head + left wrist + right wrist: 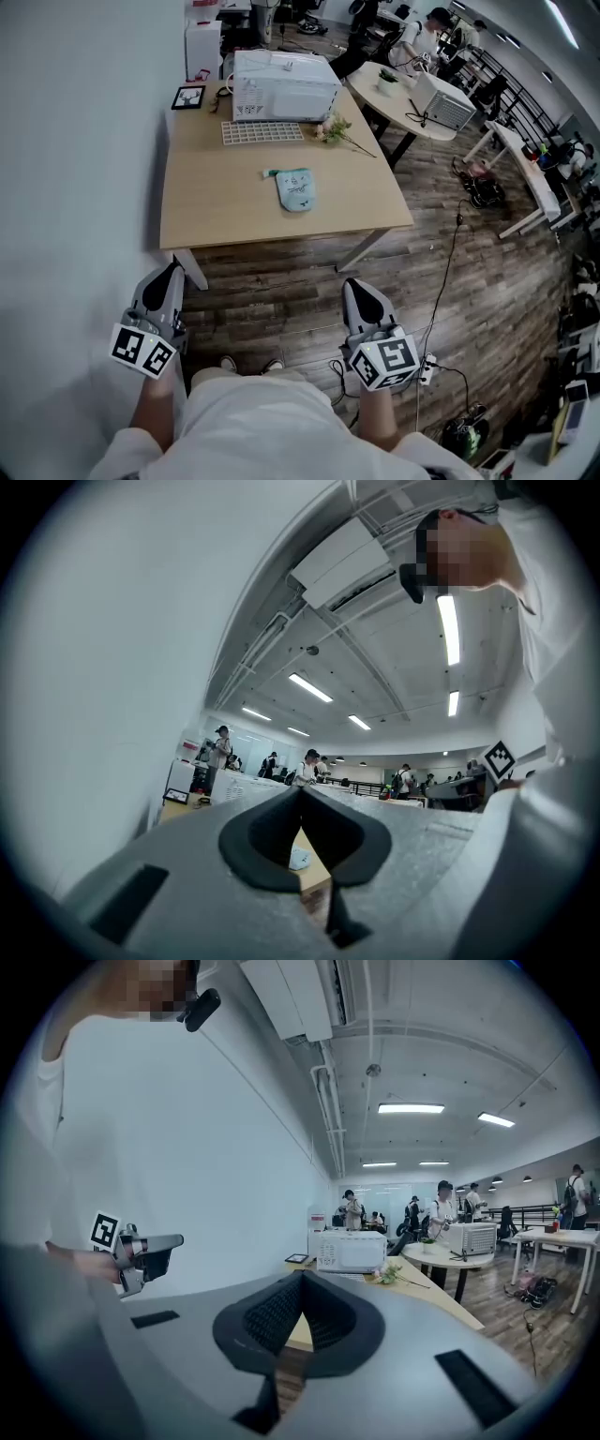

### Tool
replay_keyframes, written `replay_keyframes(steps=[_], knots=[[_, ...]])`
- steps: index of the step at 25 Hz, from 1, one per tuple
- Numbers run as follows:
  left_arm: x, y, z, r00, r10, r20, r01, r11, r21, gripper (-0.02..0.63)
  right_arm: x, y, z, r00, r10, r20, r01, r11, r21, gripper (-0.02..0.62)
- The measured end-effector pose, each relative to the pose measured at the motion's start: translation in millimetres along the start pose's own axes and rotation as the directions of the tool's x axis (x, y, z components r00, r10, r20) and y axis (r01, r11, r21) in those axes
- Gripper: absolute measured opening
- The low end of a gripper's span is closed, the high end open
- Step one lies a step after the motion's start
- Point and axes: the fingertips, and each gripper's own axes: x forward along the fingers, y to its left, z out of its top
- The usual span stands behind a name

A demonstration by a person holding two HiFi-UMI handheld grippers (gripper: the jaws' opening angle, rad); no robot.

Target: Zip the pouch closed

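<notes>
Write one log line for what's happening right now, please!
stage: not started | pouch: on table, untouched | left hand-held gripper: shut, empty | right hand-held gripper: shut, empty

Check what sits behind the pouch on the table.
Behind the pouch lie a white grid tray and a flower sprig, then a white microwave. Whatever is directly behind the microwave is covered by it.

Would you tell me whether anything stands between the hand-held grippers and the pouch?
Nothing visible does: the pouch lies on the near half of the table, with bare tabletop before it; the flowers and grid tray sit beyond it.
</notes>
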Motion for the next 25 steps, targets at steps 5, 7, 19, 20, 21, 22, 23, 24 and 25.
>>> replay_keyframes(steps=[5, 7, 19, 20, 21, 22, 23, 24, 25], knots=[[8.1, -12.7, -3.7, 1.0, -0.016, -0.002, 0.016, 1.0, 0.004, 0.011, -6.7, -7.8, -3.5, 1.0, 0.011, 0.011, -0.012, 1.0, 0.017, -0.002], [13.6, -19.6, -4.0, 1.0, -0.025, 0.006, 0.025, 1.0, 0.014, 0.011, -12.2, -17.1, -2.1, 0.999, 0.008, 0.039, -0.009, 1.0, 0.026, 0.0], [44.1, -42.8, -17.0, 0.998, -0.052, 0.021, 0.053, 0.998, -0.03, 0.207, -30.8, -70.5, -6.1, 0.997, 0.01, 0.073, -0.016, 0.997, 0.076, 0.238], [45.2, -42.1, -20.0, 0.999, -0.045, 0.017, 0.045, 0.998, -0.039, 0.239, -31.4, -73.5, -6.1, 0.997, 0.018, 0.081, -0.025, 0.996, 0.087, 0.274], [45.9, -40.8, -23.5, 0.999, -0.034, 0.01, 0.034, 0.999, -0.04, 0.265, -31.4, -76.1, -6.1, 0.996, 0.027, 0.089, -0.036, 0.995, 0.096, 0.291], [46.4, -39.3, -27.2, 1.0, -0.022, 0.002, 0.022, 0.999, -0.033, 0.292, -30.7, -78.5, -6.4, 0.995, 0.036, 0.097, -0.046, 0.994, 0.101, 0.329], [46.8, -38.0, -30.8, 1.0, -0.01, -0.007, 0.01, 1.0, -0.023, 0.335, -29.5, -80.9, -7.5, 0.994, 0.042, 0.103, -0.053, 0.993, 0.104, 0.367], [47.0, -37.2, -34.3, 1.0, 0.001, -0.017, -0.001, 1.0, -0.013, 0.359, -28.0, -83.4, -9.5, 0.993, 0.047, 0.104, -0.058, 0.993, 0.106, 0.391], [46.9, -36.8, -37.6, 1.0, 0.009, -0.029, -0.009, 1.0, -0.005, 0.377, -26.2, -85.5, -12.3, 0.994, 0.05, 0.1, -0.061, 0.992, 0.109, 0.404]])
